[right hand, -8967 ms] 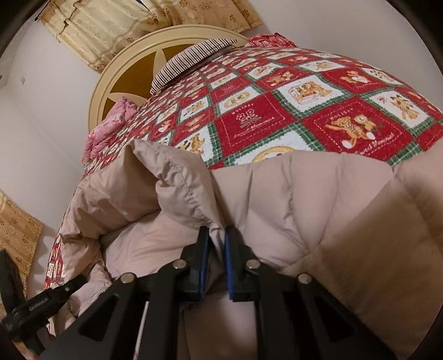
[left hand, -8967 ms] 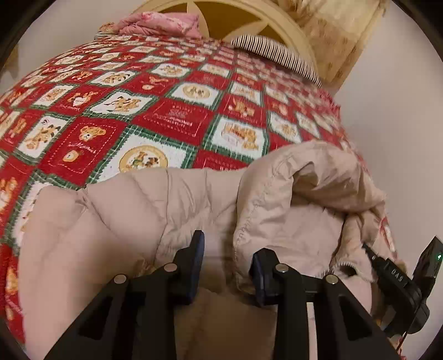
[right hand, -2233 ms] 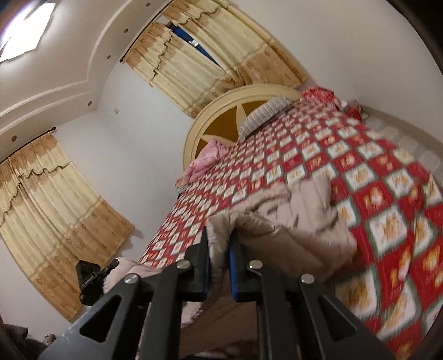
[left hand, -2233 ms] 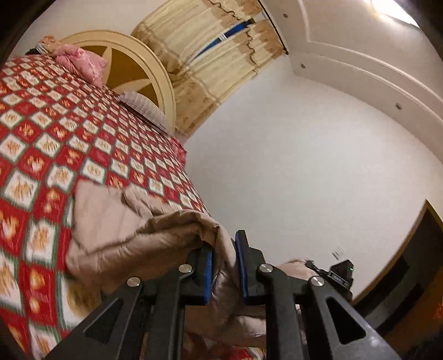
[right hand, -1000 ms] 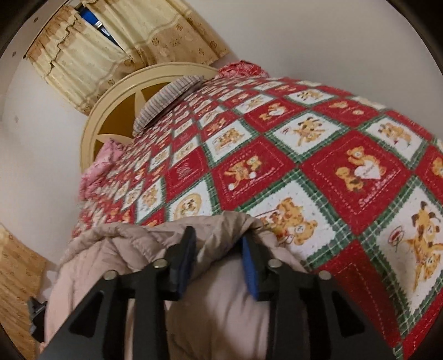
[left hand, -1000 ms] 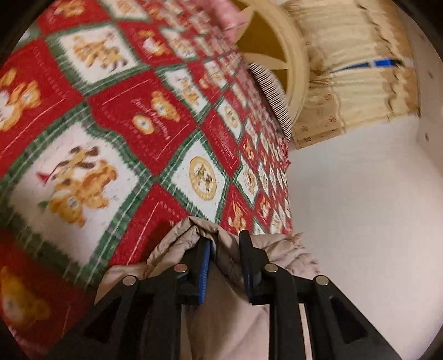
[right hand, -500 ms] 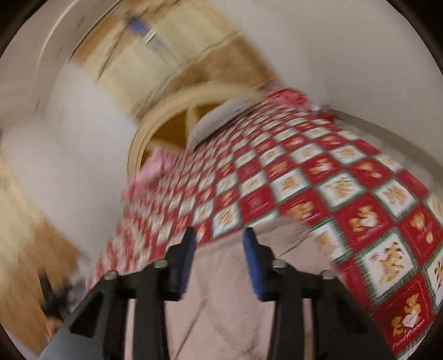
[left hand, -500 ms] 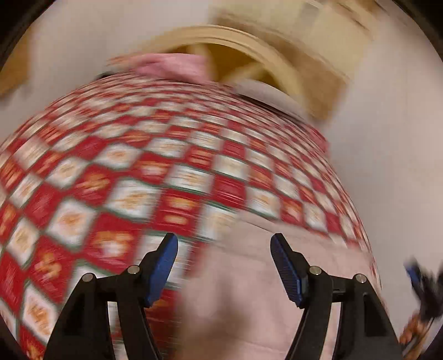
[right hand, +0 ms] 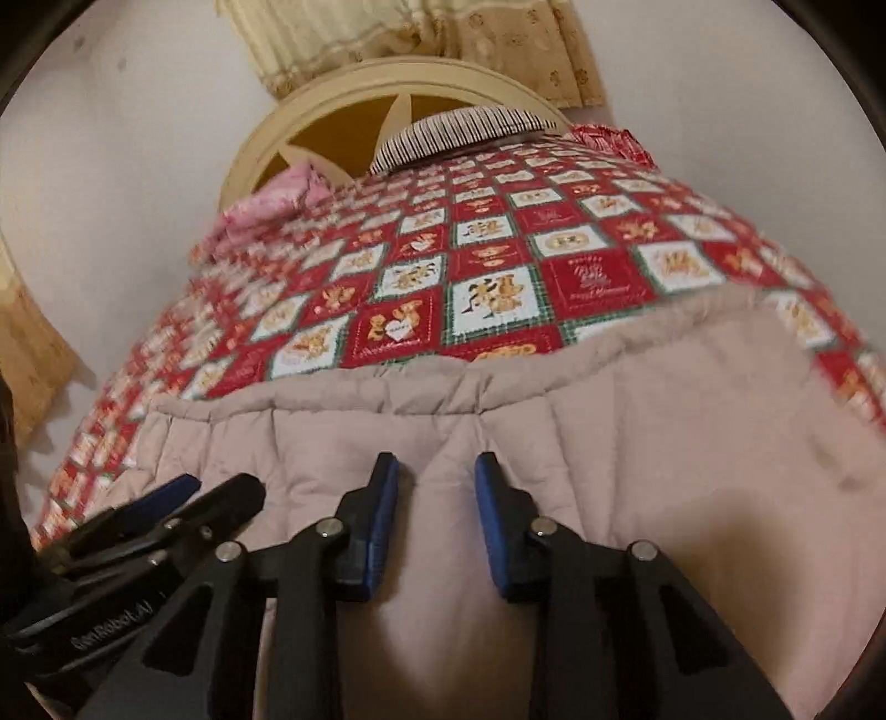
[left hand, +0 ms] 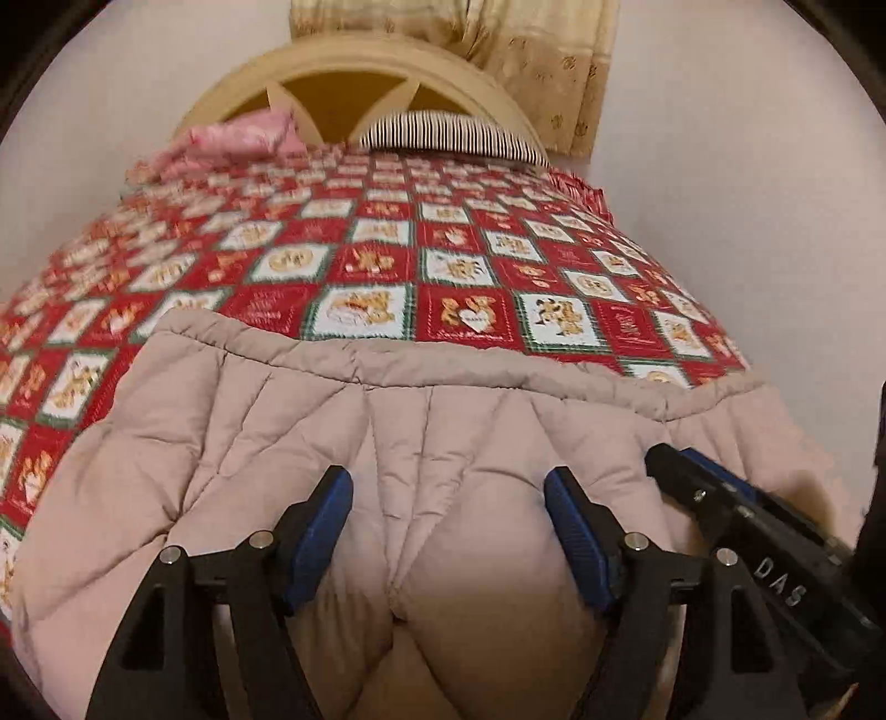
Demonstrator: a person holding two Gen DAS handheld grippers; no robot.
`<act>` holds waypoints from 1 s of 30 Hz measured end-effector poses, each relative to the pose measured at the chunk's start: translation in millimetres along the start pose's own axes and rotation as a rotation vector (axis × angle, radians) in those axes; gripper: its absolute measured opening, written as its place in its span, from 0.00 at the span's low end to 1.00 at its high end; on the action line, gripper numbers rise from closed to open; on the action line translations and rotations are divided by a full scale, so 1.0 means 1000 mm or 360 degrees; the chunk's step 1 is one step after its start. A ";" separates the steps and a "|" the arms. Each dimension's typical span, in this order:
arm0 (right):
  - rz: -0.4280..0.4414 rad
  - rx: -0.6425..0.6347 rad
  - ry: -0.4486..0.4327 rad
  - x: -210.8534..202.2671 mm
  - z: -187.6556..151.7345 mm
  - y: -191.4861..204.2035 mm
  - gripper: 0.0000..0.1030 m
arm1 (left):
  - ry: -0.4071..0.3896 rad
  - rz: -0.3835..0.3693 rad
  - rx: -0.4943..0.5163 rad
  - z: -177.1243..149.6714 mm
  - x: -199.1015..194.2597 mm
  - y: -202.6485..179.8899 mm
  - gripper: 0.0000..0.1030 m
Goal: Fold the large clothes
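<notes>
One beige quilted padded coat [left hand: 443,421] lies spread on one bed covered by a red, white and green checked quilt printed with bears [left hand: 382,266]. At the head of the bed stand one cream arched wooden headboard [left hand: 354,72], one black-and-white striped pillow [left hand: 448,130] and one pink crumpled bundle of cloth [left hand: 232,138]. One yellow patterned curtain [left hand: 531,50] hangs behind the headboard; the right wrist view shows a second yellowish curtain [right hand: 33,354] at its left edge. Two black grippers are in view, the left gripper [left hand: 448,515] and the right gripper [right hand: 437,498], each with two blue-padded fingers [left hand: 321,526].
</notes>
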State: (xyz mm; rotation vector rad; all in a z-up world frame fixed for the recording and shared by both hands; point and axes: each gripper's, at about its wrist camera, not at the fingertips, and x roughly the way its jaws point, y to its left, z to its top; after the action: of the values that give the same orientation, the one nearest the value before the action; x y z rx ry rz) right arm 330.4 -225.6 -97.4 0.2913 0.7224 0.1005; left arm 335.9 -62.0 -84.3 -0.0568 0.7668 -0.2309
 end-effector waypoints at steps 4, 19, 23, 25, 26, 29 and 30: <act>-0.0069 -0.0066 -0.0003 0.011 -0.007 0.006 0.30 | -0.0065 0.0154 0.0094 -0.008 0.009 -0.013 0.73; -0.0028 -0.0015 0.0005 -0.029 0.021 -0.006 0.31 | 0.0034 0.0203 0.0115 -0.012 0.035 -0.013 0.76; -0.0421 -0.0139 -0.0061 -0.056 0.039 -0.037 0.43 | 0.0034 0.0213 0.0124 -0.012 0.035 -0.014 0.76; -0.0618 -0.0098 0.0006 -0.050 0.041 -0.072 0.43 | 0.0035 0.0216 0.0129 -0.012 0.036 -0.015 0.76; -0.0683 -0.0057 0.0063 -0.042 0.039 -0.090 0.44 | 0.0035 0.0214 0.0133 -0.012 0.036 -0.015 0.76; -0.0537 0.0192 0.0099 -0.024 0.019 -0.141 0.46 | 0.0032 0.0221 0.0147 -0.012 0.036 -0.017 0.77; -0.0495 0.0246 0.0071 -0.024 0.017 -0.148 0.46 | 0.0032 0.0221 0.0148 -0.012 0.036 -0.017 0.77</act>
State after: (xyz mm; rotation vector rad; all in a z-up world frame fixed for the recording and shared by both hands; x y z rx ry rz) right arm 322.4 -375.1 -114.5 0.3212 0.8135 -0.2457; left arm 349.2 -86.5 -115.1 0.0867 0.7755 -0.1350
